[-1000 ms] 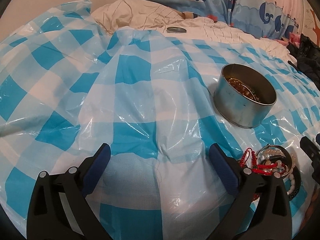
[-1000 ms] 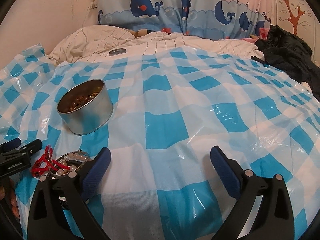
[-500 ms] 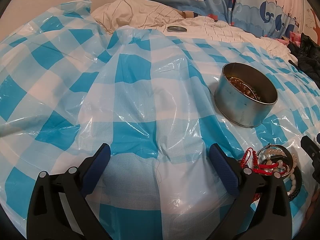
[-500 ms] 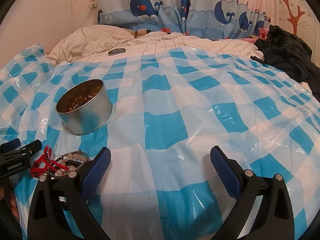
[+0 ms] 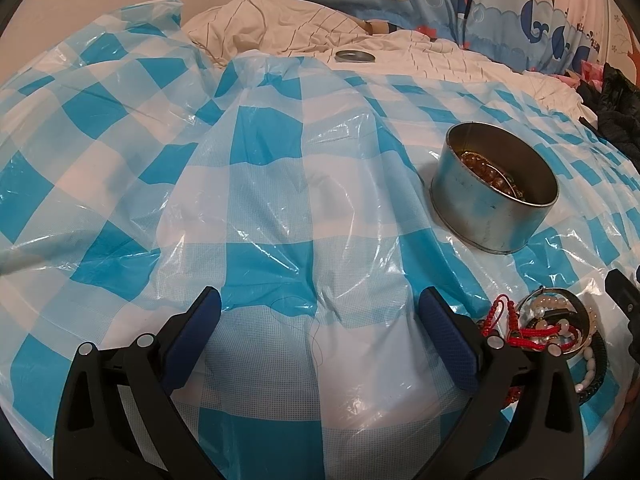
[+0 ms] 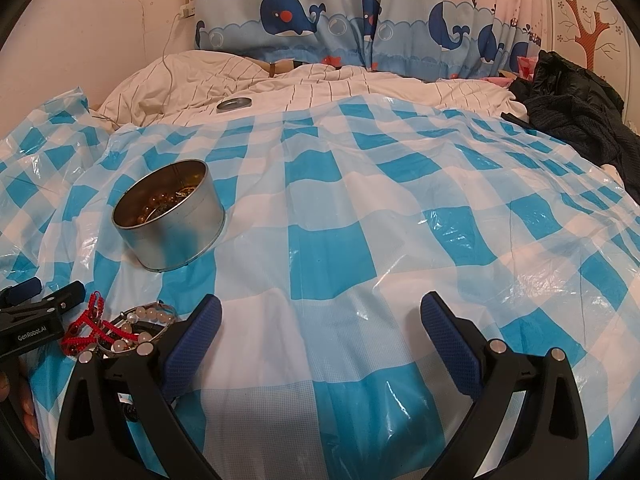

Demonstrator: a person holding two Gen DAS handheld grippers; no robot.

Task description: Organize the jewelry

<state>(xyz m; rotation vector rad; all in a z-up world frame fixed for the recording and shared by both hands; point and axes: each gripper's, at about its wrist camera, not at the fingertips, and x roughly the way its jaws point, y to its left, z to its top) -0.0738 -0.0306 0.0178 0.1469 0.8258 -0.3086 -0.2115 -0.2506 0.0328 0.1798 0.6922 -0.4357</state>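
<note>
Hovering nearest the cameras, the left hand-held gripper (image 5: 319, 307) and the right hand-held gripper (image 6: 321, 314) both have their blue-padded jaws spread wide over the blue-and-white checked plastic sheet (image 6: 328, 248), and neither holds anything. Between the two, just beside the right jaw of the left one, lies a small heap of jewelry (image 5: 548, 328): red cords, pale bead strands, a dark bangle and a metal ring, tangled together on the sheet and not yet picked up. A little farther off stands the round metal tin (image 5: 494, 196), upright and open, with amber beads and something shiny already inside, so part of the sorting looks done. By these views the heap is what remains, and it appears that one more reach or several will be needed to move it into the tin. Farther back, a small round lid (image 6: 234, 104) rests on the striped bedding (image 6: 320, 88), well apart from the tin, before the whale-print curtain (image 6: 360, 20).
</note>
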